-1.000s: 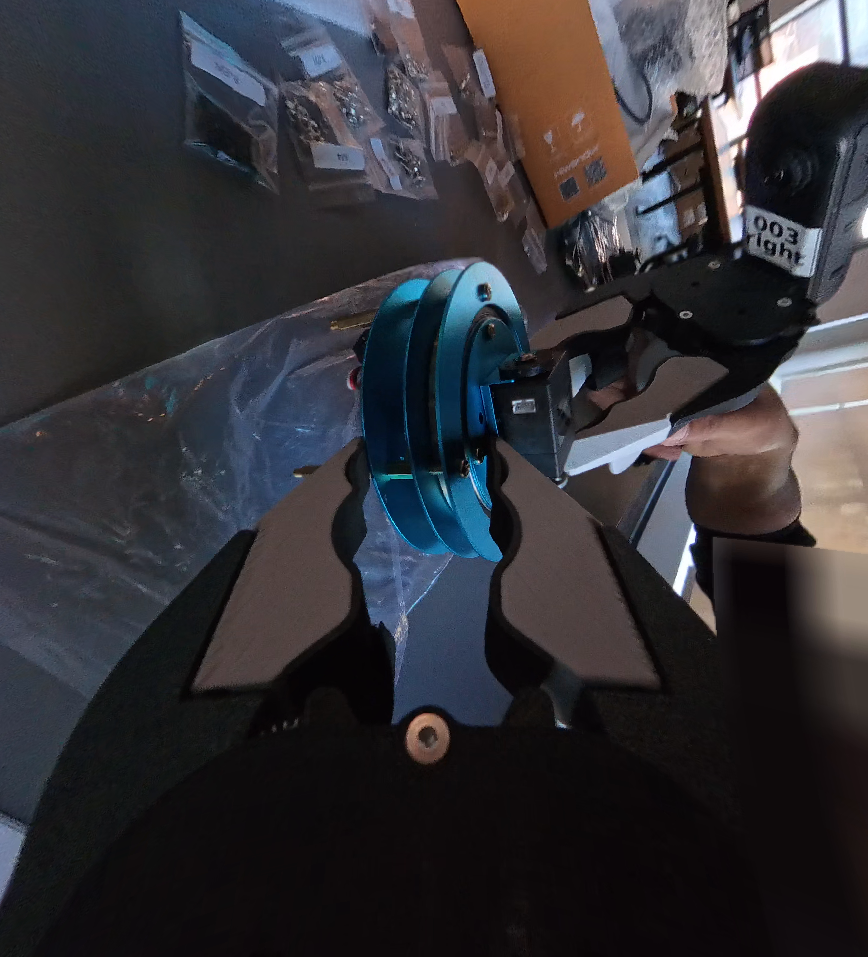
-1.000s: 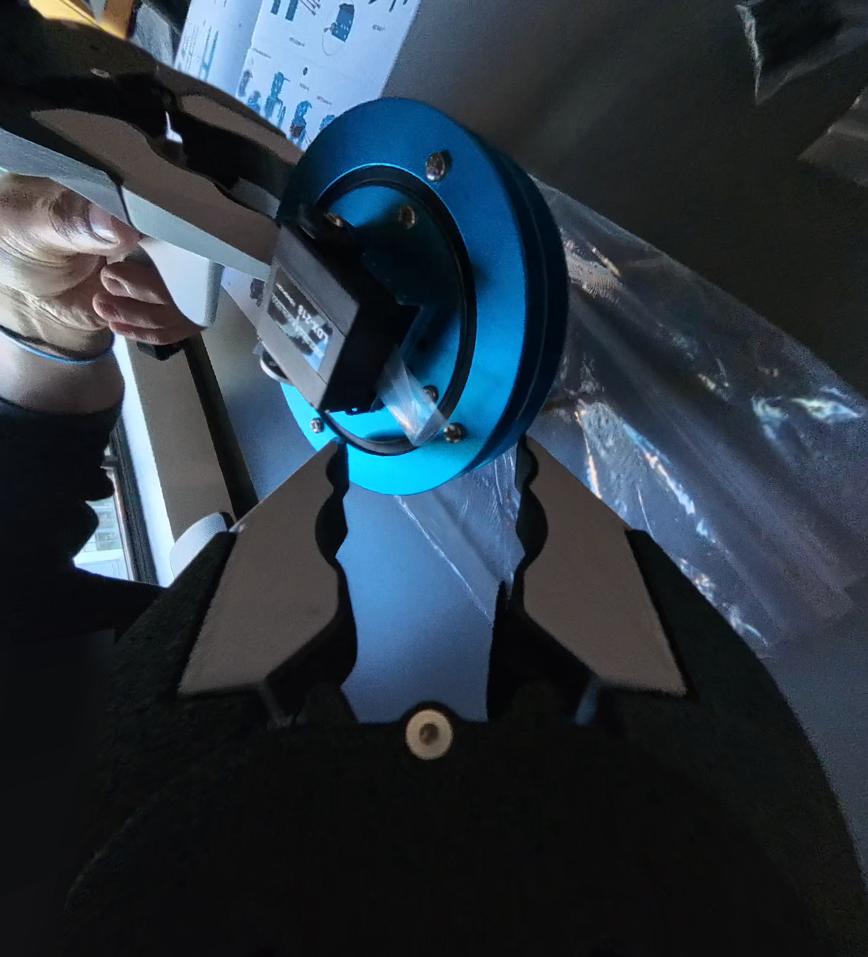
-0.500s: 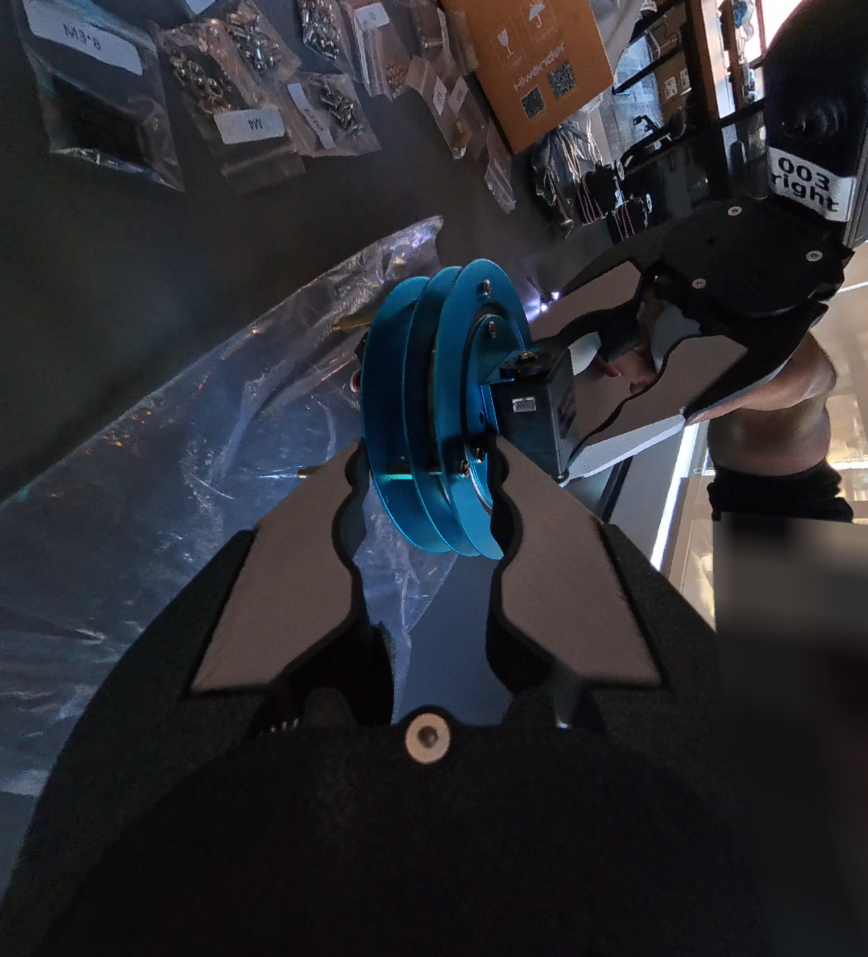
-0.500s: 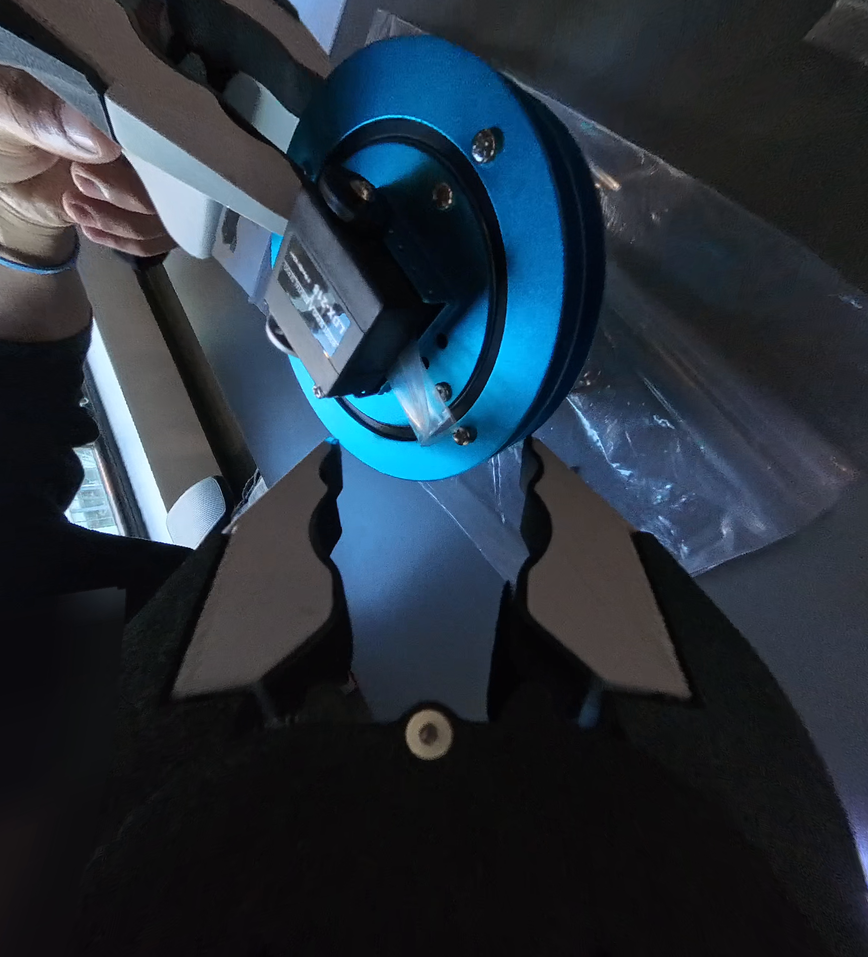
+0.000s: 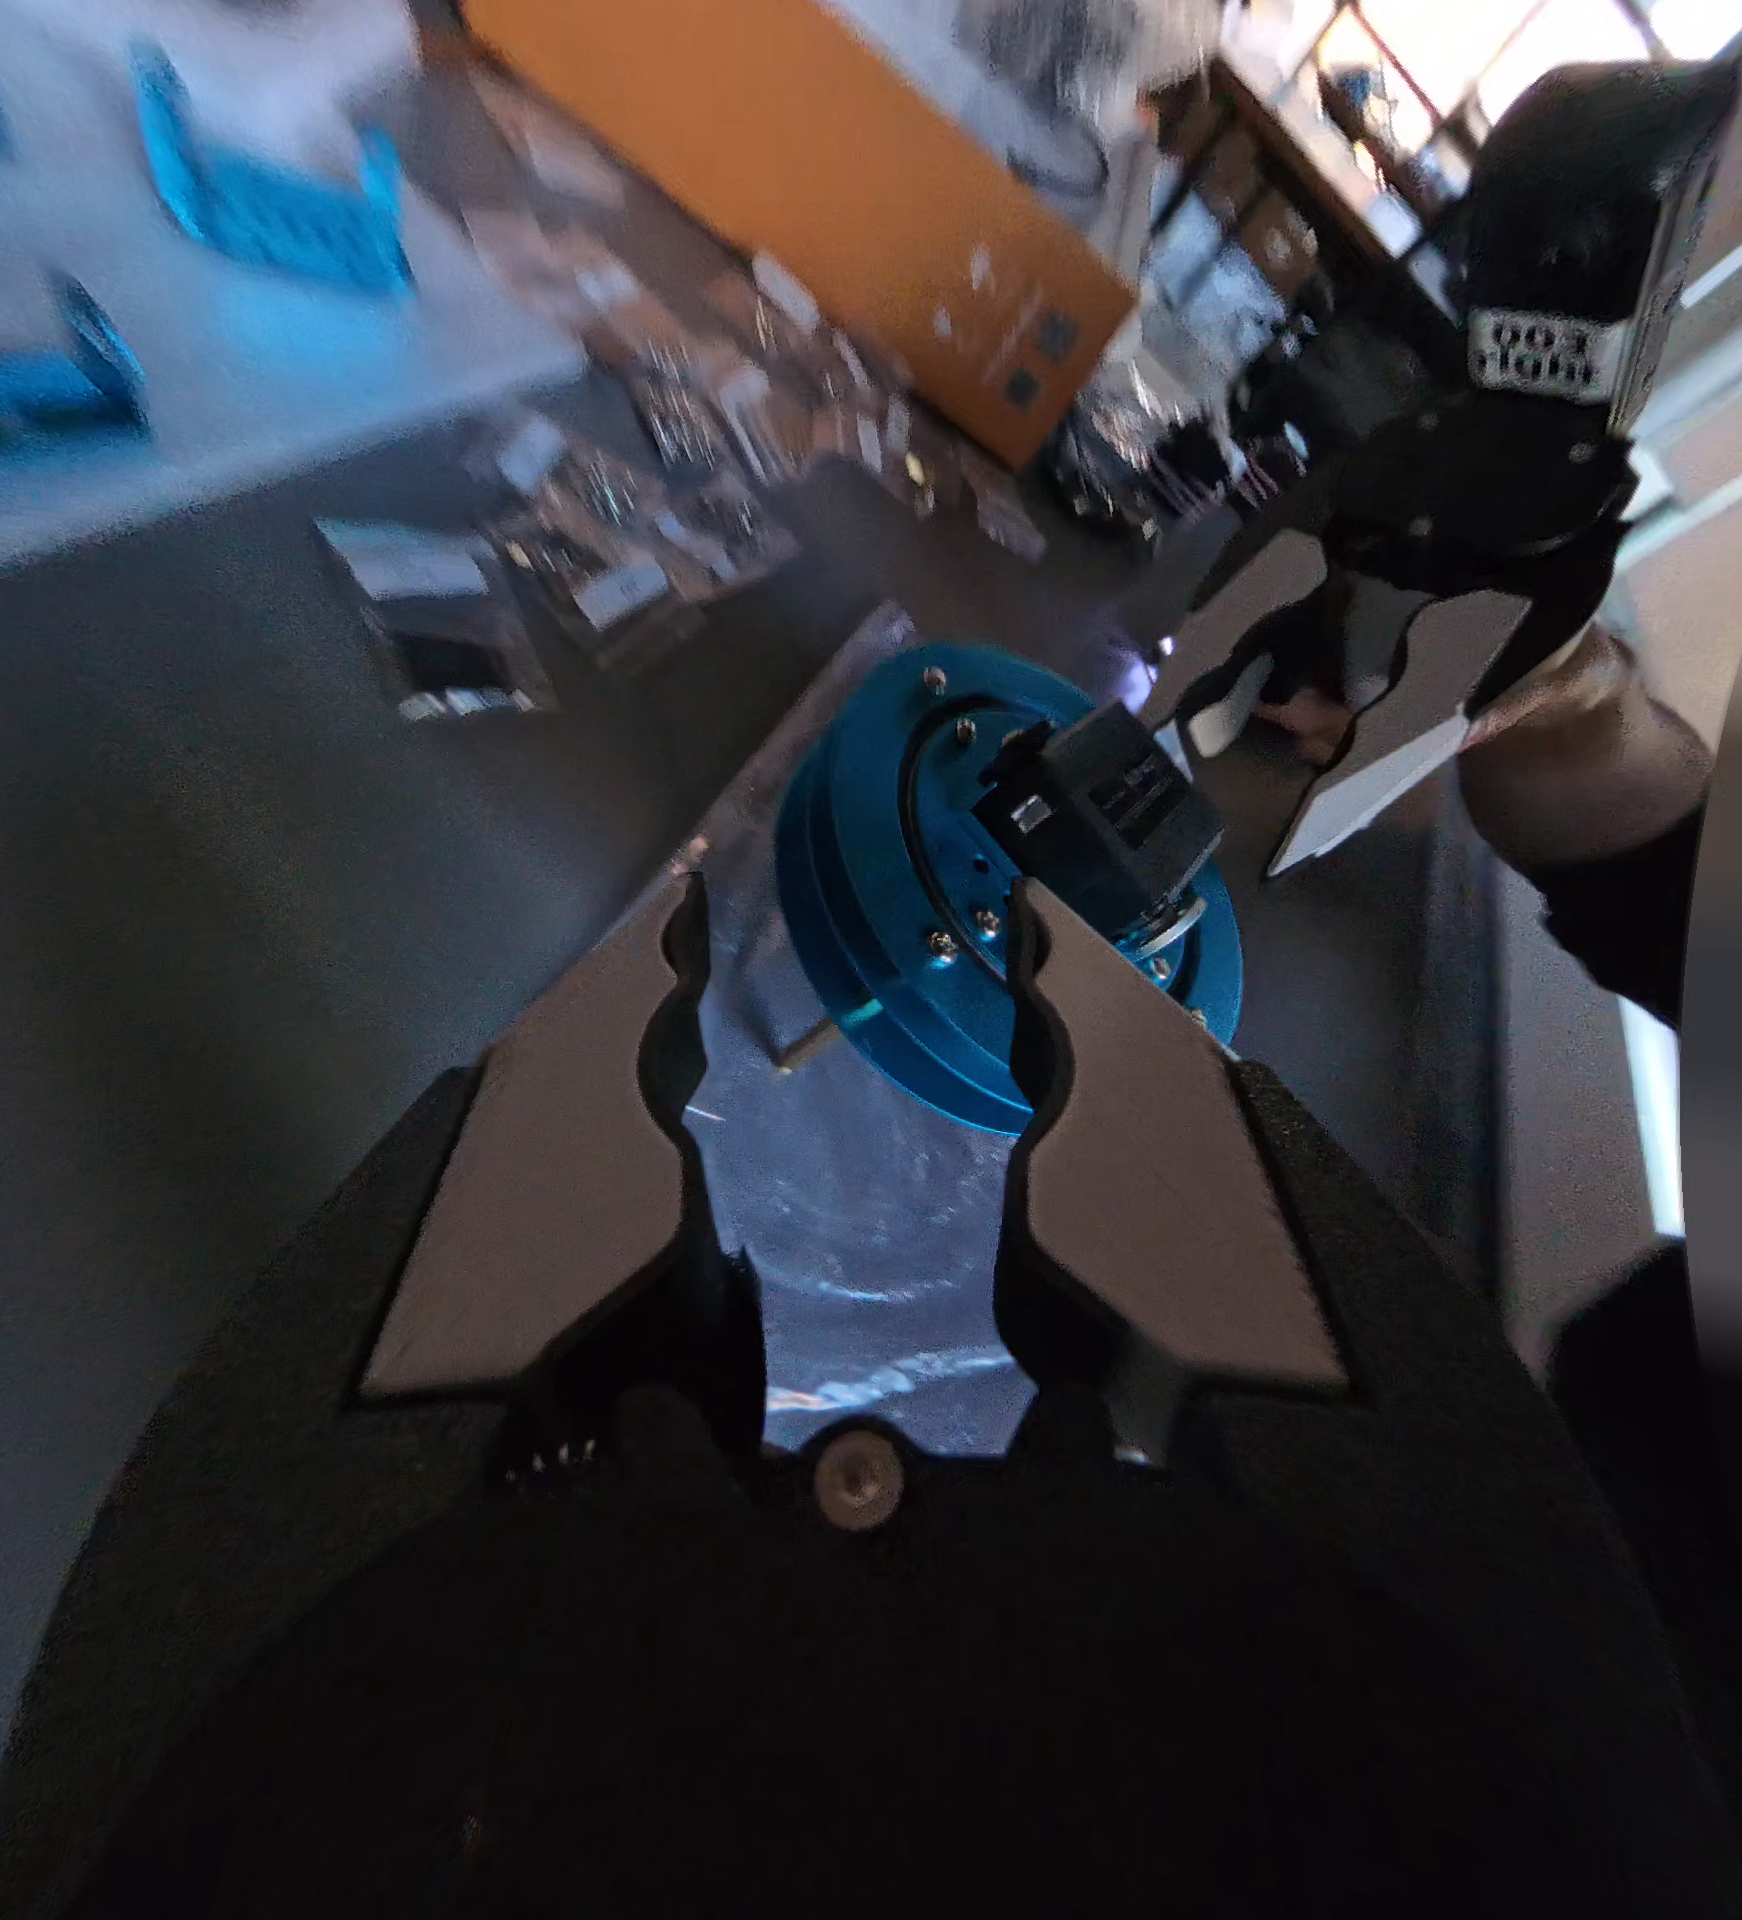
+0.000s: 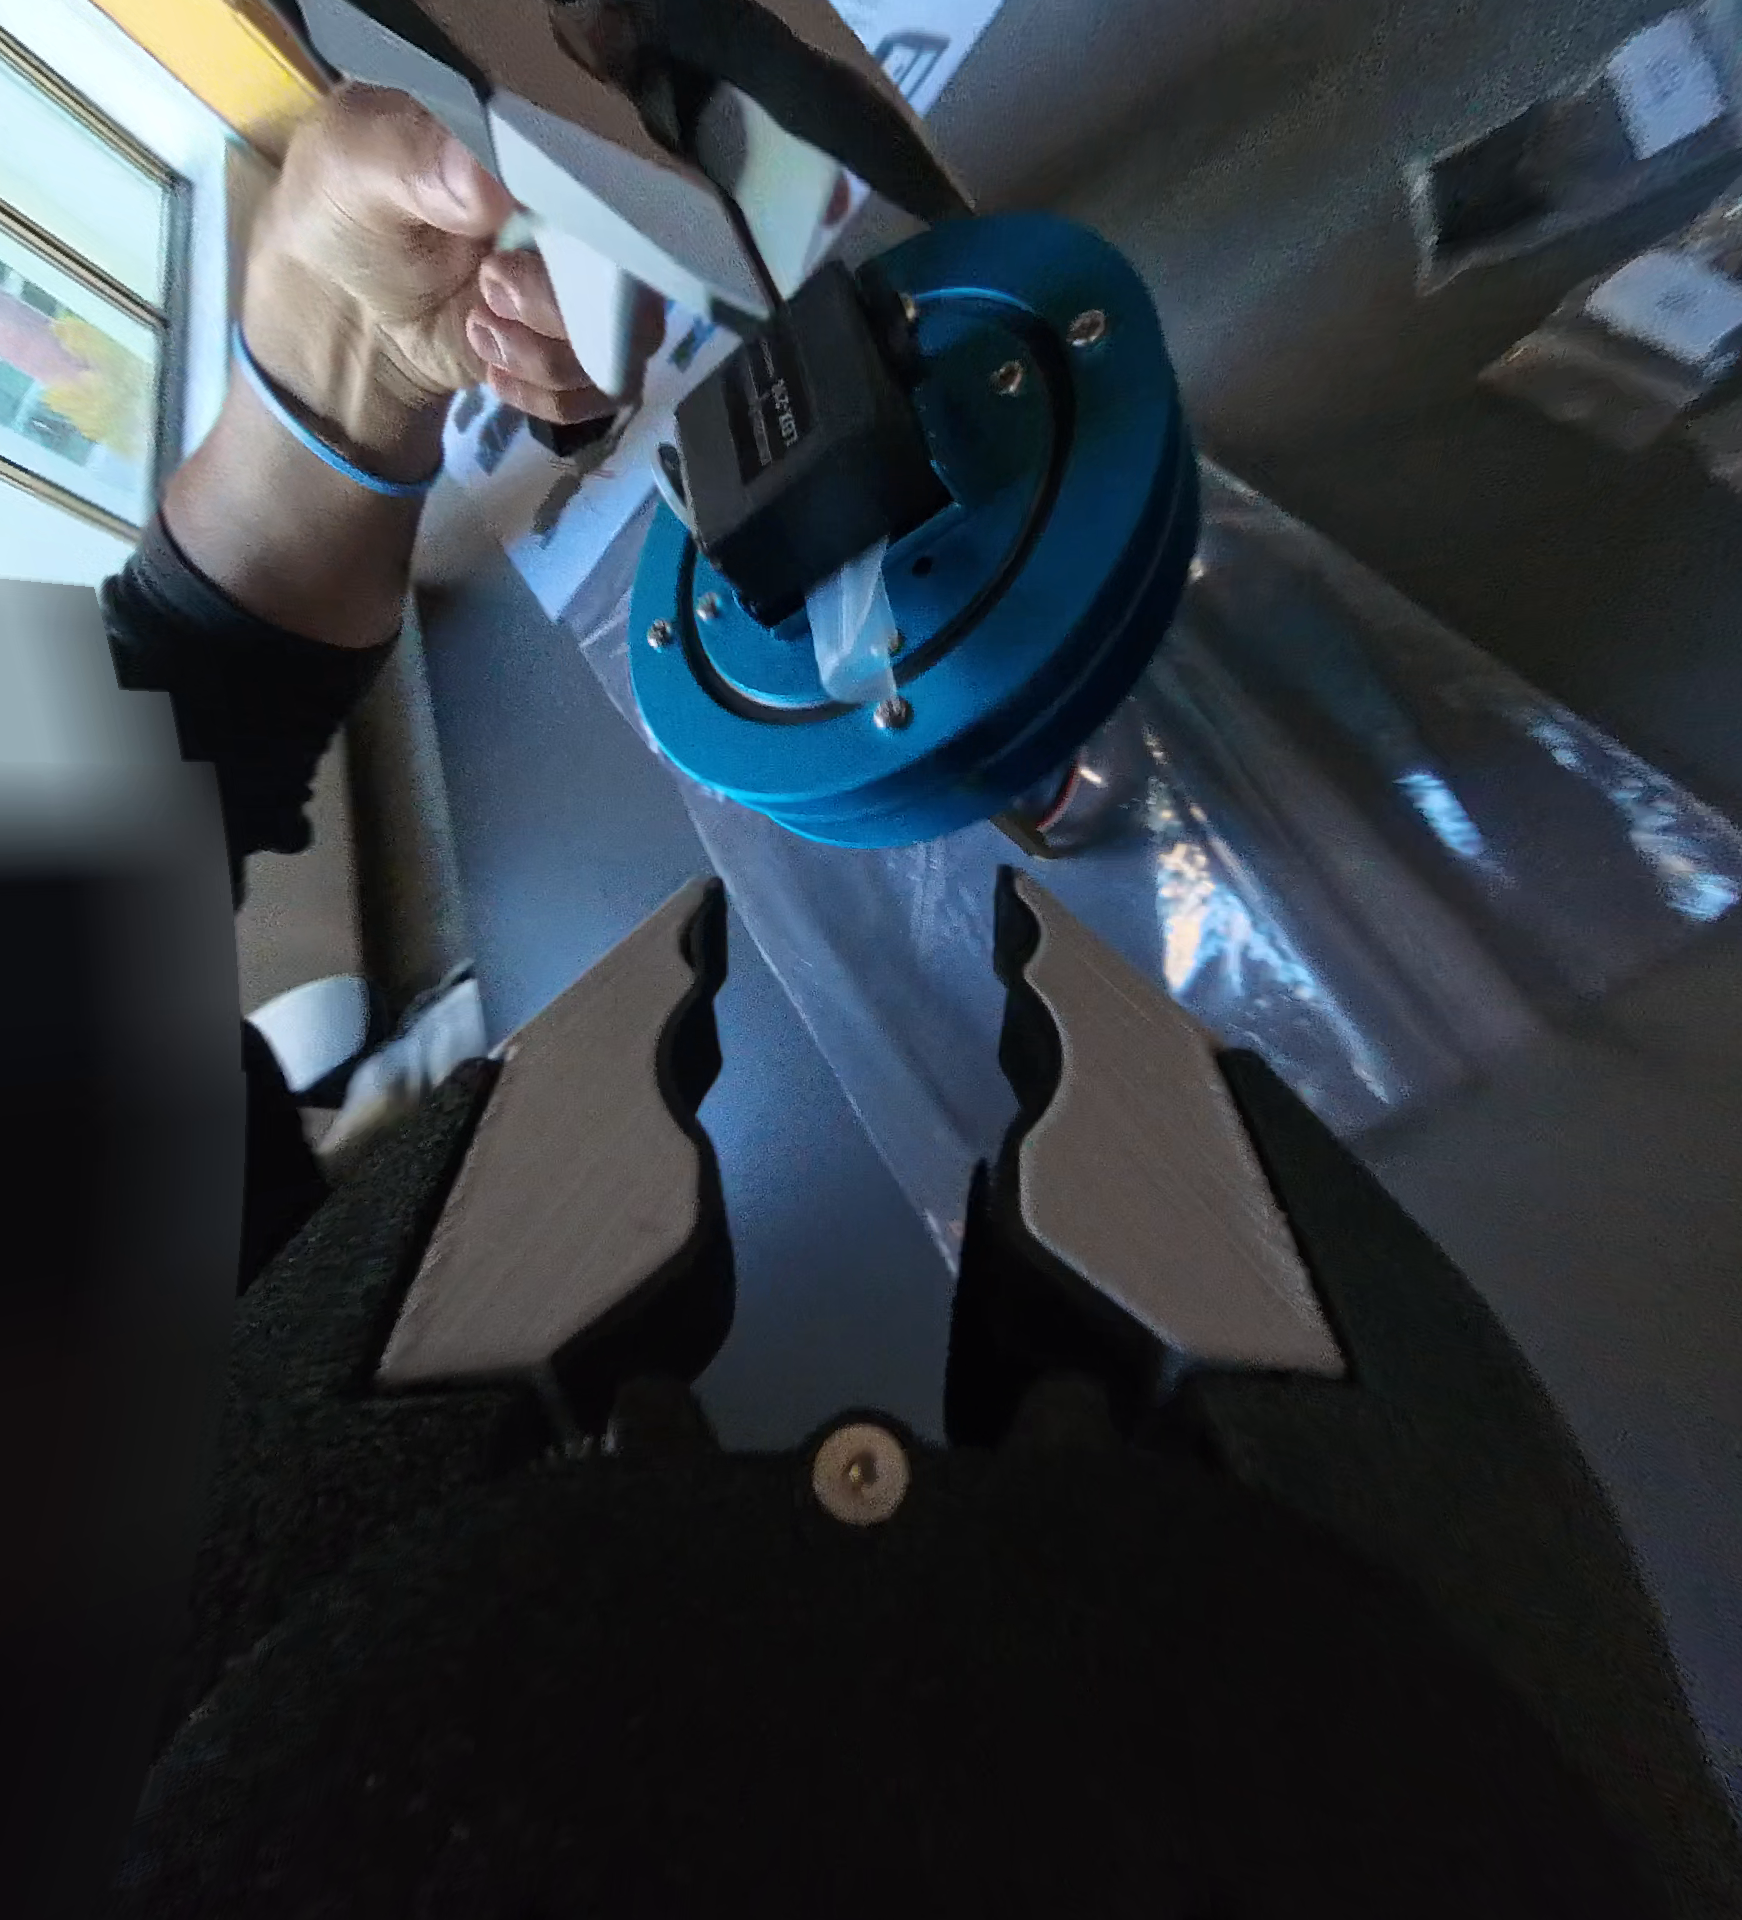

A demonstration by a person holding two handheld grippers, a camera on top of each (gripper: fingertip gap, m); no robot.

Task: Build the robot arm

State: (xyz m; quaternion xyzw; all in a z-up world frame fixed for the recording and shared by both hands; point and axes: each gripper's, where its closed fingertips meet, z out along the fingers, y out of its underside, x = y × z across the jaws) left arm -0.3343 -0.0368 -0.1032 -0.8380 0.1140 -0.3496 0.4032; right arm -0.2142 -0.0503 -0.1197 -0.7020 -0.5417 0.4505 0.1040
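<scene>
A blue grooved metal disc [image 5: 862, 810] with a black box-shaped block [image 5: 1106, 821] screwed to its face sits tilted over a clear plastic bag [image 5: 846, 1226]. My left gripper [image 5: 859, 894] is open. The disc lies just past its tips, and the right fingertip overlaps the disc's face. In the right wrist view the disc [image 6: 805, 769] and block [image 6: 794, 457] sit beyond my open, empty right gripper [image 6: 856, 881]. The left gripper's fingers [image 6: 586, 177] reach the block's top there. I cannot tell whether they touch. The right gripper's fingers [image 5: 1366, 790] show spread beside the block.
A dark table [image 5: 171, 883] carries several small bags of hardware [image 5: 618, 520], an orange cardboard box [image 5: 794, 156] and a white sheet with blue pictures [image 5: 171, 260]. A person's hand [image 6: 379, 270] holds the left gripper, with a window [image 6: 15, 312] behind it.
My left gripper was clamped on the disc's rim; it has let go and drawn back, and the disc's face now turns toward it. My right gripper has backed off and its jaws have narrowed.
</scene>
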